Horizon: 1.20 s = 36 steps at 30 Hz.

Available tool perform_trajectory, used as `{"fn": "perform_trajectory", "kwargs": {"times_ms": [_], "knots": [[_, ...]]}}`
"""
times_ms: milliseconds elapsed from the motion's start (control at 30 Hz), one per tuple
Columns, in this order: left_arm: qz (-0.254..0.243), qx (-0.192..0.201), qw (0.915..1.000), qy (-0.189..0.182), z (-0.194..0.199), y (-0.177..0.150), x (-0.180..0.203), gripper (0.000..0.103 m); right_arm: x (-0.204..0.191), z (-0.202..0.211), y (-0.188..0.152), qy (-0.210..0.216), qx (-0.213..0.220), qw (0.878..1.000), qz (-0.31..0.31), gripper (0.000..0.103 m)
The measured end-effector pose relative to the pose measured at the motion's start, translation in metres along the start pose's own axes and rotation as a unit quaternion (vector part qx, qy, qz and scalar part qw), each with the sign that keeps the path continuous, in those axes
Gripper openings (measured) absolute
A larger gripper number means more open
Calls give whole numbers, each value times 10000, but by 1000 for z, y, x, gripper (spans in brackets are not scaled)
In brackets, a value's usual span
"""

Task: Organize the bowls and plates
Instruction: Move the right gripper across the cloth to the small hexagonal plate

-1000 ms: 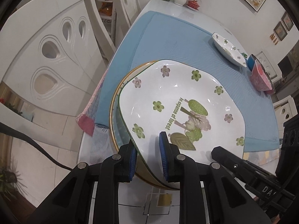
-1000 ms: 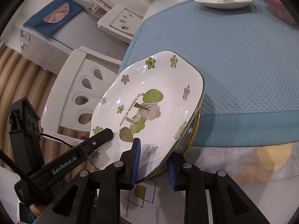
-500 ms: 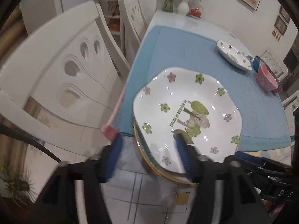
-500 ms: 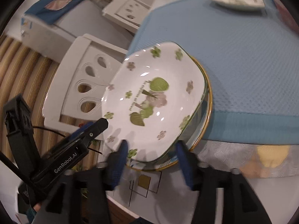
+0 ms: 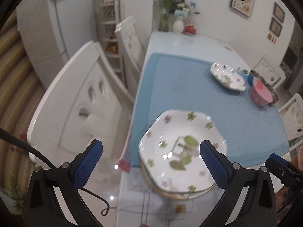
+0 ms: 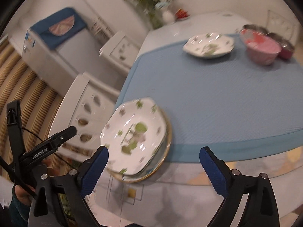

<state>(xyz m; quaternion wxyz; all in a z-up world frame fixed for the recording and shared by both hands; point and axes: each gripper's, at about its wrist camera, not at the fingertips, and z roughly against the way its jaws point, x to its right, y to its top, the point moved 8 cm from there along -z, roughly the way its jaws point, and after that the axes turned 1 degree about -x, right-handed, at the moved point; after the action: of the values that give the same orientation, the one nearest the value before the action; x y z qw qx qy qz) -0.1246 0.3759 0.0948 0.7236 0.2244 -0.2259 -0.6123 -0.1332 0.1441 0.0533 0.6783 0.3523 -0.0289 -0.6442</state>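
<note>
A white flowered plate (image 5: 181, 151) (image 6: 132, 134) lies on top of a gold-rimmed plate (image 5: 170, 193) (image 6: 168, 138) at the table's near left corner. My left gripper (image 5: 151, 142) hangs above it with its jaws opening wide, and the blue pads touch nothing. My right gripper (image 6: 154, 150) is also above the stack, jaws opening, nothing gripped. A second flowered plate (image 5: 227, 77) (image 6: 208, 46) sits far across the blue mat (image 5: 189, 87) (image 6: 217, 94). Beside it stands a pink bowl (image 5: 261, 92) (image 6: 262, 49). Both views are blurred.
Dark bowls (image 6: 286, 47) crowd behind the pink one. White chairs (image 5: 75, 104) (image 6: 85, 113) stand close along the table's left side. A vase of flowers (image 5: 178, 24) is at the far end. The stack sits near the table edge (image 5: 121, 189).
Both grippers let go of the flowered plate's near rim, spread wide and rose away. The plate now rests flat on the gold-rimmed plate.
</note>
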Motion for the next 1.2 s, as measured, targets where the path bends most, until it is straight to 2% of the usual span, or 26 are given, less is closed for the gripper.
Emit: {"fn": "perform_trajectory", "kwargs": {"times_ms": [67,133,367,567,800,867,1000,1100,1200], "knots": [[-43,35,9999,-149,0,7,12,103,7,8,4,-267,67,9996,40,103],[-64,40,9995,-305,0,12,27,103,16,17,7,-657,137,9977,103,103],[-254,3,9954,-927,6,10,86,103,40,44,15,-944,421,9946,-123,103],[-510,336,9949,-798,13,13,119,103,52,67,24,-1165,697,9904,-243,103],[-878,623,9855,-1308,18,32,158,103,68,84,46,-1134,958,9872,-583,103],[-917,527,9829,-1508,6,38,169,103,74,83,53,-998,1041,9862,-808,103],[-682,319,9812,-1776,-17,56,179,103,94,74,70,-941,1060,9823,-1226,103],[-455,322,9784,-1990,-25,70,180,103,107,65,82,-990,944,9797,-1465,103],[-341,416,9774,-2045,-29,78,180,103,112,65,92,-963,959,9782,-1569,103]]}}
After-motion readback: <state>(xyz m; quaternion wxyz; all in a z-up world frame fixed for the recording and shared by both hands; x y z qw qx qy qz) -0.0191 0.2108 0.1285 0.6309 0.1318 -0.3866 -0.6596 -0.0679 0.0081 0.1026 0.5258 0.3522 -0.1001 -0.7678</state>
